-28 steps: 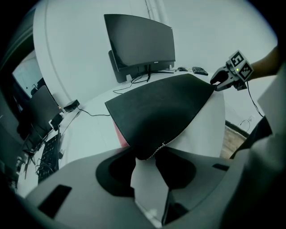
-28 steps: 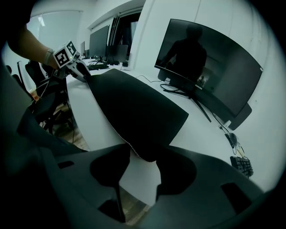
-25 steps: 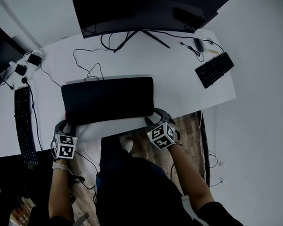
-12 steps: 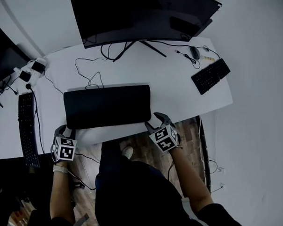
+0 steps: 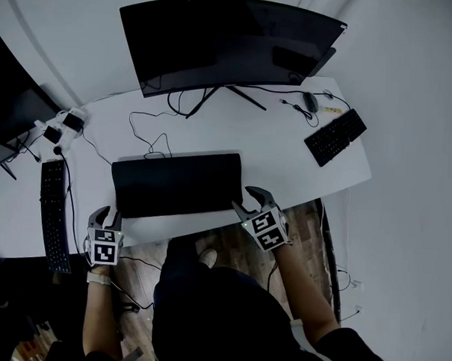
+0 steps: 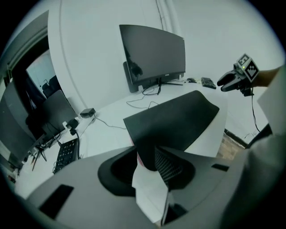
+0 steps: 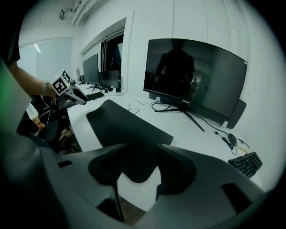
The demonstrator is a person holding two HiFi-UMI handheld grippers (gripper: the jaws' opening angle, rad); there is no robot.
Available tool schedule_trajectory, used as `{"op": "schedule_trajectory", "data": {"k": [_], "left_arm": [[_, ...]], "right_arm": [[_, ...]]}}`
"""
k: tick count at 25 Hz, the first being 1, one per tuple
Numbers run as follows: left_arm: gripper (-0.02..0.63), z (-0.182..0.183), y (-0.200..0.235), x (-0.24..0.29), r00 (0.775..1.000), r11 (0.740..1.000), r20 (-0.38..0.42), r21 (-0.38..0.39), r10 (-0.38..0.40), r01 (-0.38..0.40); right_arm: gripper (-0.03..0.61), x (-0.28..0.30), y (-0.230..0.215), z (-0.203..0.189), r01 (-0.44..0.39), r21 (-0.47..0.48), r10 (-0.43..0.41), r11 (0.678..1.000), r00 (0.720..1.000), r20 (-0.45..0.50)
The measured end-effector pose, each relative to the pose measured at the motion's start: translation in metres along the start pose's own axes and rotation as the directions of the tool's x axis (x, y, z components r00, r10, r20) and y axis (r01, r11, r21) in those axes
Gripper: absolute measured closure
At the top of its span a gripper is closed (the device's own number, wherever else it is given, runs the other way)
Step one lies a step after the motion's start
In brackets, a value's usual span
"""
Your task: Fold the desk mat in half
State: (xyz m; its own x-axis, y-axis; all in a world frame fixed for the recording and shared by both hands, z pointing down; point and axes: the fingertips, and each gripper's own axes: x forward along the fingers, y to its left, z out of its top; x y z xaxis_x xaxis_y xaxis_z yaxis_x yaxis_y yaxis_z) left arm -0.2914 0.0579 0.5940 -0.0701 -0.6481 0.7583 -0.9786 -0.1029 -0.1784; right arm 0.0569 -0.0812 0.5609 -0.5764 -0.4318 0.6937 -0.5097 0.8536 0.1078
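Observation:
The black desk mat (image 5: 177, 183) lies flat on the white desk (image 5: 287, 152), close to its near edge. My left gripper (image 5: 105, 214) hovers just off the mat's near left corner. In the left gripper view the mat (image 6: 174, 116) runs up to the narrow gap of that gripper (image 6: 149, 156), with white desk showing through. My right gripper (image 5: 247, 199) hangs over the near right corner. Its jaws (image 7: 136, 156) stand apart above the mat (image 7: 125, 125), not touching it. Both pairs of jaws have just been closing a little, gripping nothing.
A curved monitor (image 5: 232, 42) stands at the back, with cables (image 5: 149, 131) trailing toward the mat. A keyboard (image 5: 335, 132) and mouse (image 5: 312, 101) lie far right. Another keyboard (image 5: 54, 213) and power adapters (image 5: 64, 124) sit at the left. Wooden floor (image 5: 230, 247) lies below the desk edge.
Both grippers have lifted and drawn back from the mat's near corners, which they were down on a second ago. The mat stays flat. The head view has tilted toward the monitor.

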Motion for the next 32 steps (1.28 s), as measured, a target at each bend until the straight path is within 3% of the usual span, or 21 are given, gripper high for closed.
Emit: {"op": "schedule_trajectory", "data": {"k": [6,14,22,28,32], "left_arm": [[0.577,0.075,-0.015,-0.019,0.984,0.997,0.162,-0.034,-0.069,0.076],[0.604,0.192,-0.051,-0.045,0.911,0.980,0.367,0.009,-0.189,0.199],[0.606,0.304,-0.092,-0.081,0.761,0.928,0.542,0.110,-0.357,0.357],[0.604,0.359,-0.122,-0.112,0.657,0.892,0.613,0.212,-0.440,0.400],[0.604,0.381,-0.149,-0.131,0.595,0.852,0.620,0.279,-0.512,0.442]], "right_arm": [[0.450,-0.026,-0.010,0.046,-0.009,0.085,-0.002,0.996,0.992,0.124],[0.531,-0.069,-0.033,0.104,0.012,0.130,-0.044,0.992,0.967,0.249],[0.538,-0.122,-0.060,0.155,0.049,0.224,-0.130,0.973,0.924,0.361],[0.538,-0.165,-0.064,0.180,0.088,0.259,-0.198,0.962,0.876,0.439],[0.538,-0.189,-0.060,0.190,0.120,0.272,-0.240,0.955,0.849,0.471]]}}
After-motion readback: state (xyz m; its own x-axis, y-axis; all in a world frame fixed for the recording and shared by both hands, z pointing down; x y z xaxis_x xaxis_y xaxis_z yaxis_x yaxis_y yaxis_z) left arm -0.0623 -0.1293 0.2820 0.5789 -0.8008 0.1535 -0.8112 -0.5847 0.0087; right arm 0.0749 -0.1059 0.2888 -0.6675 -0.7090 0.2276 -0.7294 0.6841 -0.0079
